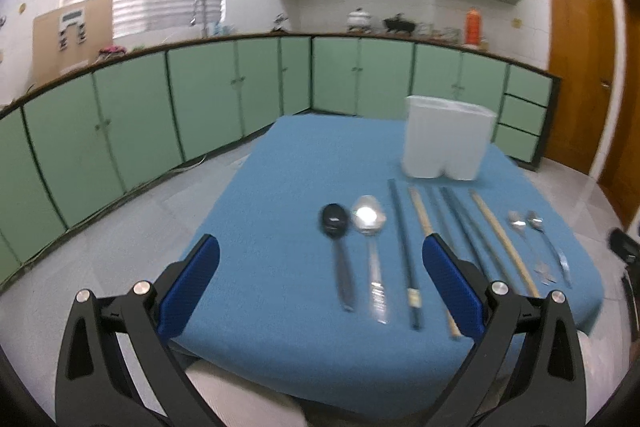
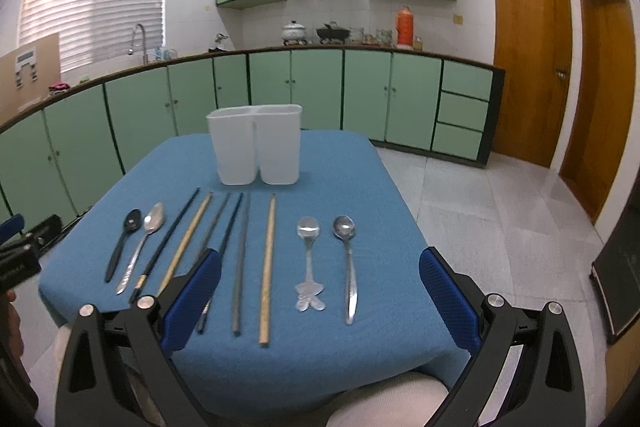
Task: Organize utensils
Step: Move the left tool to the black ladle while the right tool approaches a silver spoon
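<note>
Utensils in a row on my table (image 2: 360,187), before the white holder (image 2: 256,147): steel spoon (image 2: 347,259), likely light, stiff, slippery, best pinched mid-handle; both my tongs, left (image 1: 320,283) and right (image 2: 320,287), spread, empty.

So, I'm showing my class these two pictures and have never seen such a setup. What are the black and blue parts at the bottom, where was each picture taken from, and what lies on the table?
No robot here: a person holds a two-finger tool in each hand, each carrying a wide-angle camera looking along its fingers. One picture comes from the left gripper, the other from the right gripper. The blue pads are the fingers. Both grippers are open and hold nothing.

On the blue tablecloth stands a white two-compartment holder. In front of it lie, in a row, a black spoon, a silver spoon, six chopsticks and two more metal spoons. Nothing has been sorted yet.
</note>
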Action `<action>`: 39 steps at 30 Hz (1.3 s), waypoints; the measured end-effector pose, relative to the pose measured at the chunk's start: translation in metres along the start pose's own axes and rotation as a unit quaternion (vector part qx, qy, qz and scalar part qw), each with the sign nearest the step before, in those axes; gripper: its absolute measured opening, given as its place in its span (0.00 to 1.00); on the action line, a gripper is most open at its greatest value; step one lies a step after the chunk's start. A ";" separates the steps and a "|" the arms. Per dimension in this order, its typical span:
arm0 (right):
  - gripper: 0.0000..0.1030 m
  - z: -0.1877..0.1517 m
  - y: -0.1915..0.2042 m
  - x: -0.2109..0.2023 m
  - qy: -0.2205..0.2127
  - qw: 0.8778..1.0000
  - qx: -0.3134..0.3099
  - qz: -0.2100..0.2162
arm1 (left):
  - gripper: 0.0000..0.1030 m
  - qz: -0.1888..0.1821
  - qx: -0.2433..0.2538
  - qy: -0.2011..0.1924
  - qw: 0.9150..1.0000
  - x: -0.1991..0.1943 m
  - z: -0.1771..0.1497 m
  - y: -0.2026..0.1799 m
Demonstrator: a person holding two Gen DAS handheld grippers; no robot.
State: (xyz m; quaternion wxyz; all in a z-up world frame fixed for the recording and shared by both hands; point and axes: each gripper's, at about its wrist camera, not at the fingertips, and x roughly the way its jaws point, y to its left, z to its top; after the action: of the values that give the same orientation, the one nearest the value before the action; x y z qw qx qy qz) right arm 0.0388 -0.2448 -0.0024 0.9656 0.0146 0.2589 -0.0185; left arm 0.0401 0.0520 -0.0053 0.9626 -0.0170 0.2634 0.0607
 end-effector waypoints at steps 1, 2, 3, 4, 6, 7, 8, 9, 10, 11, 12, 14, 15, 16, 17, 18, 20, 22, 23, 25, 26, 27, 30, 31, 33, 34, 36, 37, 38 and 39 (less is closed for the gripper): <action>0.94 0.002 -0.004 0.006 0.005 1.000 0.001 -0.002 | 0.95 0.004 0.000 0.007 1.000 0.008 0.003 0.004; 0.94 0.004 -0.007 0.013 0.008 1.000 0.001 -0.006 | 0.95 0.011 0.003 0.016 1.000 0.018 0.005 0.007; 0.94 0.005 -0.009 0.018 0.011 1.000 0.000 -0.009 | 0.95 0.018 0.007 0.025 0.999 0.027 0.008 0.010; 0.94 0.007 -0.011 0.025 0.016 1.000 -0.001 -0.012 | 0.95 0.021 0.009 0.032 0.999 0.034 0.010 0.011; 0.94 0.010 -0.015 0.041 0.028 1.000 -0.003 -0.013 | 0.95 0.020 0.009 0.051 0.998 0.055 0.015 0.015; 0.94 0.011 -0.017 0.049 0.036 0.999 -0.004 -0.014 | 0.95 0.021 0.009 0.061 0.998 0.064 0.016 0.016; 0.94 0.012 -0.018 0.057 0.042 0.999 -0.008 -0.017 | 0.95 0.021 0.009 0.071 0.997 0.073 0.017 0.017; 0.94 0.013 -0.019 0.063 0.045 0.999 -0.012 -0.021 | 0.95 0.020 0.009 0.080 0.997 0.083 0.016 0.017; 0.94 0.014 -0.020 0.068 0.048 0.998 -0.015 -0.025 | 0.95 0.019 0.012 0.092 0.995 0.093 0.016 0.017; 0.94 0.014 -0.021 0.075 0.050 0.998 -0.016 -0.030 | 0.95 0.019 0.015 0.102 0.994 0.102 0.016 0.016; 0.94 0.015 -0.023 0.080 0.053 0.998 -0.015 -0.032 | 0.95 0.019 0.018 0.110 0.994 0.110 0.015 0.016; 0.93 0.015 -0.025 0.087 0.057 0.998 -0.013 -0.032 | 0.95 0.017 0.017 0.118 0.993 0.120 0.015 0.015; 0.92 0.016 -0.026 0.090 0.058 0.998 -0.012 -0.033 | 0.95 0.016 0.015 0.122 0.992 0.126 0.015 0.015; 0.90 0.017 -0.026 0.095 0.060 0.998 -0.013 -0.033 | 0.95 0.015 0.013 0.123 0.992 0.131 0.016 0.015; 0.89 0.018 -0.026 0.099 0.062 0.997 -0.014 -0.032 | 0.95 0.015 0.010 0.126 0.992 0.136 0.017 0.015; 0.88 0.018 -0.025 0.102 0.064 0.997 -0.014 -0.033 | 0.95 0.015 0.009 0.128 0.992 0.140 0.017 0.014; 0.85 0.020 -0.024 0.109 0.068 0.997 -0.015 -0.034 | 0.92 0.014 0.007 0.135 0.991 0.150 0.020 0.014; 0.83 0.022 -0.026 0.114 0.070 0.997 -0.016 -0.035 | 0.84 0.010 0.008 0.141 0.990 0.158 0.021 0.012; 0.82 0.022 -0.027 0.116 0.070 0.997 -0.015 -0.036 | 0.83 0.009 0.010 0.144 0.990 0.161 0.021 0.011; 0.79 0.023 -0.028 0.120 0.073 0.997 -0.012 -0.034 | 0.79 0.007 0.009 0.150 0.989 0.169 0.023 0.010; 0.79 0.023 -0.028 0.121 0.073 0.997 -0.011 -0.033 | 0.78 0.005 0.008 0.153 0.988 0.173 0.023 0.010; 0.78 0.023 -0.028 0.122 0.074 0.997 -0.012 -0.033 | 0.77 0.004 0.007 0.155 0.988 0.175 0.023 0.011; 0.78 0.024 -0.026 0.126 0.076 0.996 -0.018 -0.031 | 0.77 -0.002 0.006 0.164 0.986 0.182 0.022 0.011; 0.78 0.024 -0.025 0.128 0.077 0.996 -0.019 -0.031 | 0.76 -0.004 0.004 0.165 0.986 0.183 0.022 0.012; 0.76 0.025 -0.024 0.130 0.079 0.996 -0.024 -0.032 | 0.76 -0.006 0.002 0.164 0.986 0.186 0.024 0.012; 0.75 0.025 -0.023 0.132 0.080 0.996 -0.026 -0.032 | 0.76 -0.008 0.001 0.165 0.986 0.187 0.025 0.012; 0.73 0.026 -0.023 0.135 0.083 0.996 -0.028 -0.030 | 0.76 -0.012 0.003 0.165 0.986 0.188 0.026 0.011; 0.72 0.026 -0.023 0.136 0.084 0.996 -0.029 -0.027 | 0.75 -0.013 0.005 0.166 0.986 0.189 0.027 0.011; 0.71 0.027 -0.022 0.137 0.085 0.996 -0.029 -0.025 | 0.73 -0.015 0.005 0.166 0.986 0.190 0.027 0.011; 0.69 0.027 -0.022 0.138 0.087 0.996 -0.030 -0.024 | 0.68 -0.017 0.006 0.165 0.986 0.190 0.027 0.010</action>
State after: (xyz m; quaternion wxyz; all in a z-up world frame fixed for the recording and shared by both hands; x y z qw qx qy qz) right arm 0.1707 -0.2718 -0.0484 0.9389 -0.0187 0.3422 -0.0323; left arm 0.2145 0.0845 -0.0788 0.9068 -0.0255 0.4190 0.0395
